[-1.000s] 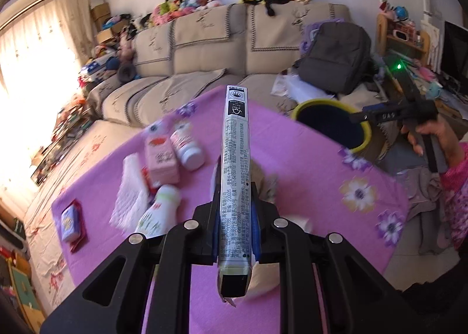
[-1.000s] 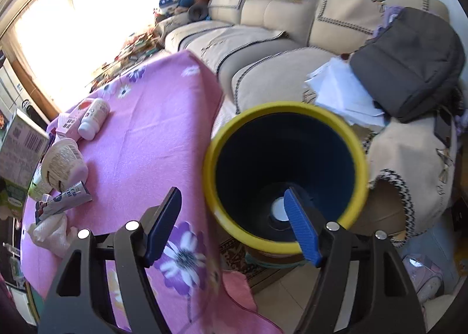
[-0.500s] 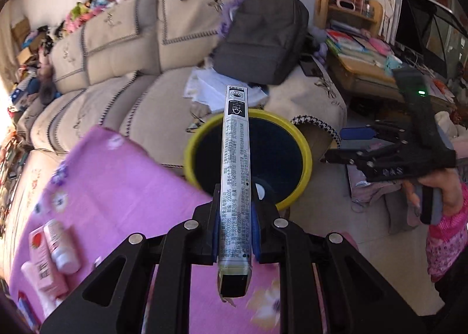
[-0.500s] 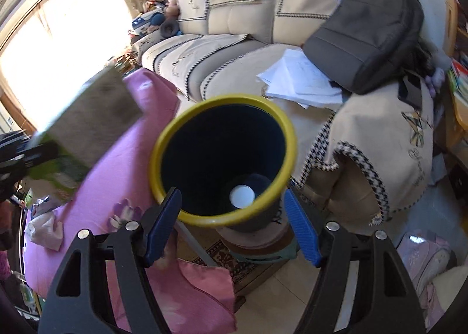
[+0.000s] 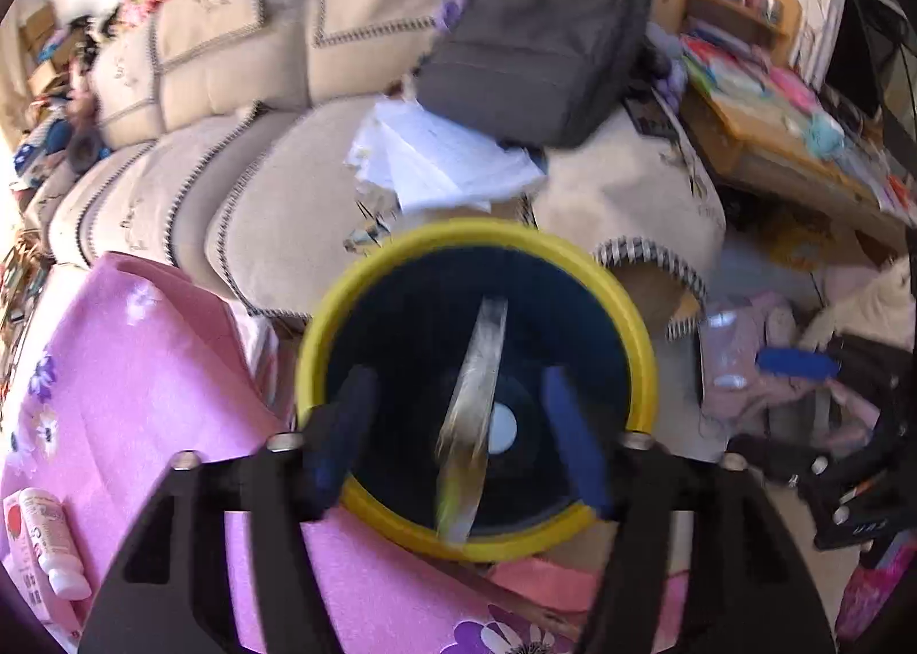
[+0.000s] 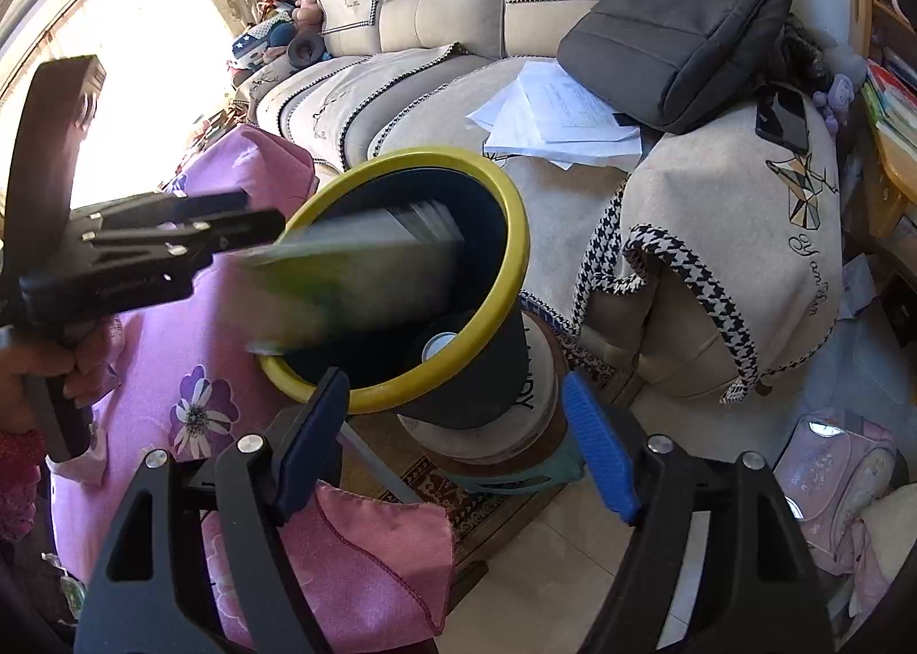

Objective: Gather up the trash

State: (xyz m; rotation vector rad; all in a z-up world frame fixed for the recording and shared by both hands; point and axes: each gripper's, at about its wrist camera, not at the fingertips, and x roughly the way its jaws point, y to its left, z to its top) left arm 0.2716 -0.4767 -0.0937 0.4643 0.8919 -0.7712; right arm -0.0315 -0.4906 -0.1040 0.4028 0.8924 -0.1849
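While we held both grippers over the edge of the pink flowered tablecloth [image 5: 143, 396], the left gripper [image 5: 458, 425] stood with its blue fingers [image 5: 573, 447] spread wide and gripping nothing, and the flat carton [image 5: 473, 419] showed as a blurred sliver between them, touching neither, over the mouth of the yellow-rimmed bin [image 5: 642, 344]. Our right gripper [image 6: 458, 442] was likewise released and empty, its pads apart just short of the bin [image 6: 516, 264]. From the right wrist we saw what the left could not: the carton [image 6: 355, 275] broadside, smeared grey and green, its far end already past the rim and inside the dark bin, with the left gripper [image 6: 240, 230] just beside its near end, and the bin itself perched on a stack of tubs [image 6: 533, 425] on the floor. The left wrist alone looked straight down to a small white disc [image 5: 503, 427] at the bin's bottom, and showed a pink bottle [image 5: 51, 545] lying on the cloth at lower left. Beyond the bin lay loose papers [image 6: 561, 121] on the beige sofa [image 6: 435, 23], then a grey backpack [image 6: 688, 18] leaning against its back cushions, and a phone [image 6: 782, 118] on the armrest.
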